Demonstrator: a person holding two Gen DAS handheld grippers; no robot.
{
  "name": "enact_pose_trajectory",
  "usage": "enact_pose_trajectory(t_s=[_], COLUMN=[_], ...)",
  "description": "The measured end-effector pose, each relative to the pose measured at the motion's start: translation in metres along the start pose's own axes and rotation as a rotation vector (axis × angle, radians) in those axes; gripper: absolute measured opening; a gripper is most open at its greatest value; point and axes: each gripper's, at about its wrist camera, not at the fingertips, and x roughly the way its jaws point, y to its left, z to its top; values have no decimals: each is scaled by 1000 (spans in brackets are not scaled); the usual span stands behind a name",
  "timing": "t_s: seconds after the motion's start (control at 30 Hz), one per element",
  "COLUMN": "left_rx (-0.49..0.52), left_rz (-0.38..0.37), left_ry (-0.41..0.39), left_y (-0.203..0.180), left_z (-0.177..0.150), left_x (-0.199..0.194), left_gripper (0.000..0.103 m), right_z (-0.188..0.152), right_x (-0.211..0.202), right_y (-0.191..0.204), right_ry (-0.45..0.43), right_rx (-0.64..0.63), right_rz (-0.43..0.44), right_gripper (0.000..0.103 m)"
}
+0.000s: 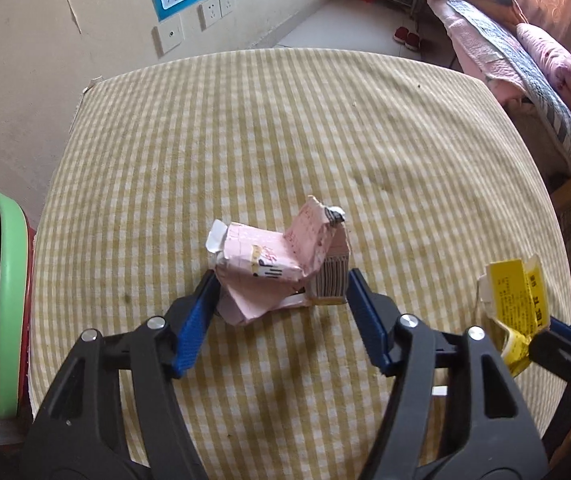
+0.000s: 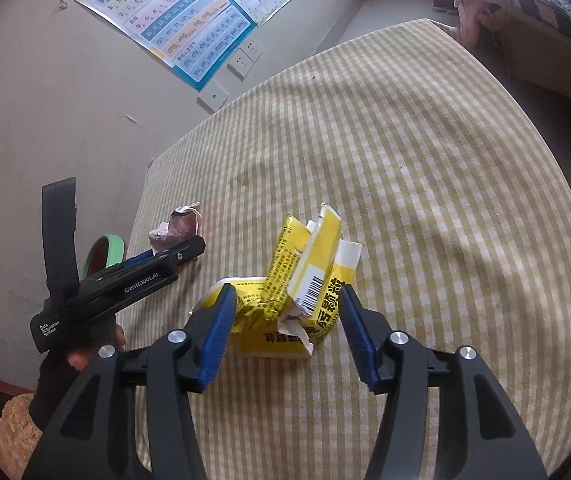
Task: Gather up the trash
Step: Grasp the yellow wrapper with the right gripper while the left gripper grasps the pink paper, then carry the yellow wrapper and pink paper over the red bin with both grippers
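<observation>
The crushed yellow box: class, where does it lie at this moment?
In the right wrist view the crushed yellow box lies on the checked tablecloth between the open right gripper's fingers, right of the pink carton.

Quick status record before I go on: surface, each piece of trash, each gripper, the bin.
surface: yellow checked tablecloth
pink carton: crushed, on cloth, between left gripper fingers
yellow carton: torn, on cloth, between right gripper fingers
left gripper: open, straddling, not clamped
right gripper: open, straddling, not clamped
bin: green rim, red inside, beside the table's left edge
</observation>
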Motion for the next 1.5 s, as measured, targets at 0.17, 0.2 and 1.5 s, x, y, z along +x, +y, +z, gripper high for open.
enact_pose_trajectory(t_s=[0.17, 0.2, 1.5], left_rx=[-22, -33, -200], left_rz=[0, -2, 47], left_ry=[-32, -42, -311], left_y=[2, 3, 61], left_z=[-3, -4, -69], left_x=[-14, -18, -161], left_gripper=[56, 56, 57], right_z=[-5, -5, -4], right_x=[7, 9, 23], right_y=[1, 3, 43], right_ry=[-3, -7, -8], right_rx=[28, 25, 1], right_rz=[34, 32, -98], right_gripper=[69, 71, 37])
